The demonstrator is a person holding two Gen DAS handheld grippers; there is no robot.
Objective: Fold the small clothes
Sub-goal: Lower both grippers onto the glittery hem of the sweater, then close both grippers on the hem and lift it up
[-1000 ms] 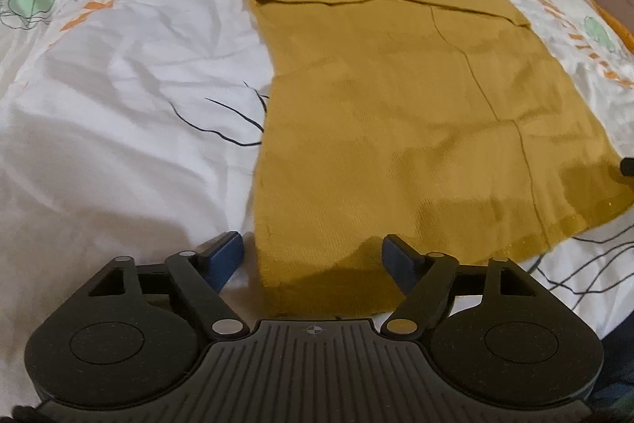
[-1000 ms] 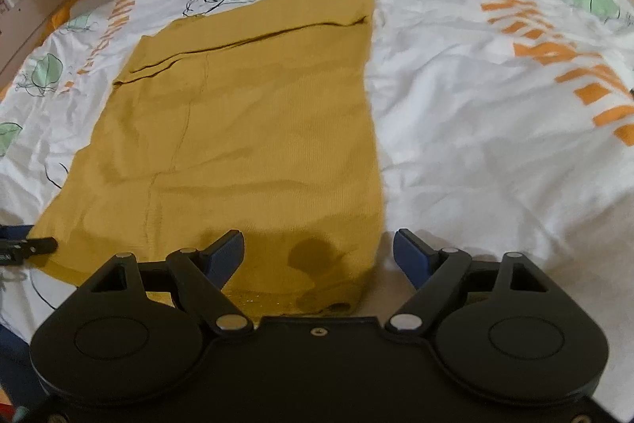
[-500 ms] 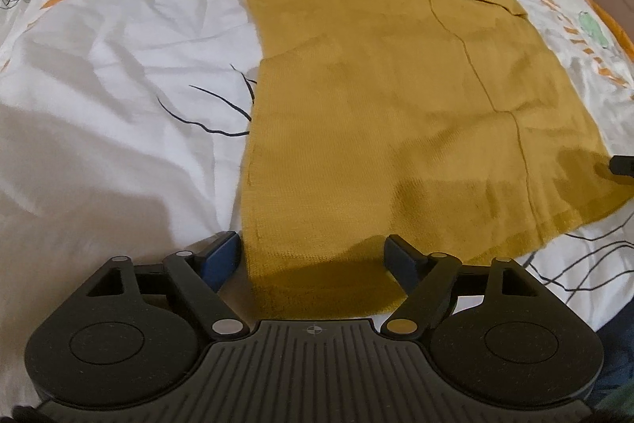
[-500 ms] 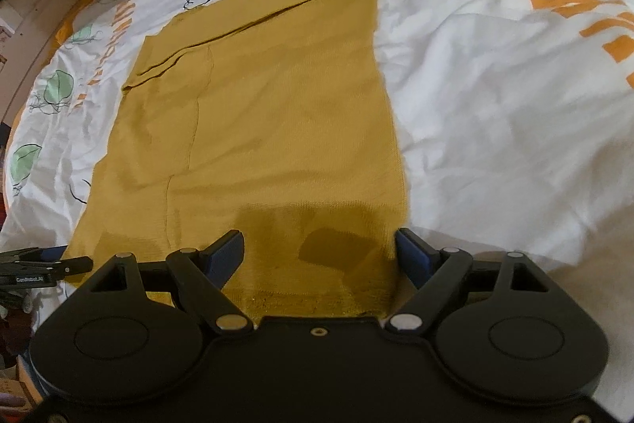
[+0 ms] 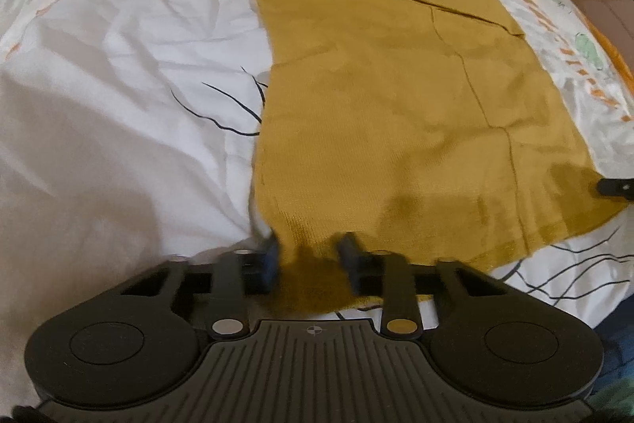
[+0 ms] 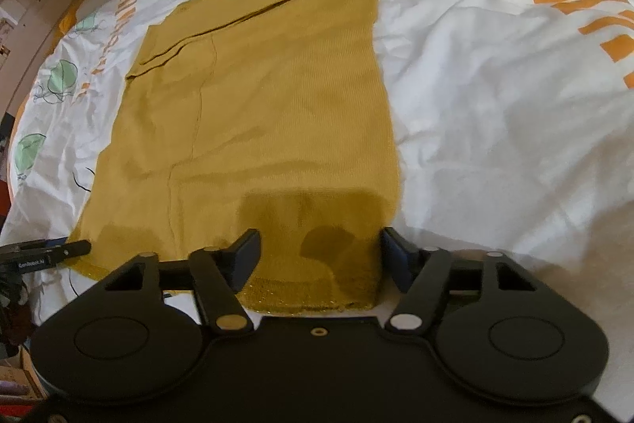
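A: The left gripper (image 5: 309,256) has just been closing on the garment's (image 5: 396,98) near corner at 6 o'clock; cloth bunches between the pads, so it looks pinched. The garment lies flat on the bedsheet (image 5: 119,86), running toward 12.

B: And the right gripper (image 6: 319,256)?

A: It has been closing too, but its jaws are half spread, straddling the hem without pressing. If the left lifts first, the fold skews. Either pinch could also catch the bedsheet.
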